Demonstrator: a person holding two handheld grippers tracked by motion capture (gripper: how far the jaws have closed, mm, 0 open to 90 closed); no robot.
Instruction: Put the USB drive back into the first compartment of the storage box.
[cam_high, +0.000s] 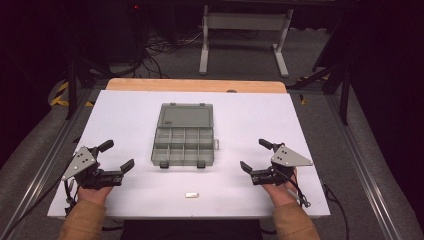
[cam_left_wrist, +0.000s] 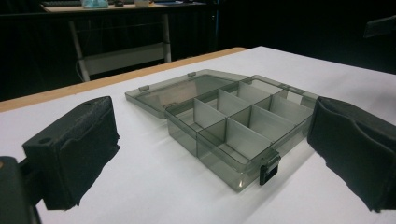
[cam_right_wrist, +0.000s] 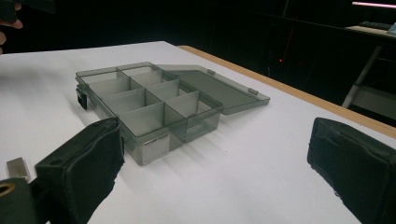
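Lying open mid-table, the compartment box sat between the left gripper and the right gripper, apart from both. Each gripper's jaws stood spread wide, grasping nothing. A small metal piece rested on the white table nearer the person, between the hands.

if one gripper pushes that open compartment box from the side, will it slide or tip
The compartment box would probably slide, not tip: it sits low and flat on the smooth white table. Its thin translucent walls and empty cells suggest it is light and stiff. The lid, lying open flat behind, may make it swivel.
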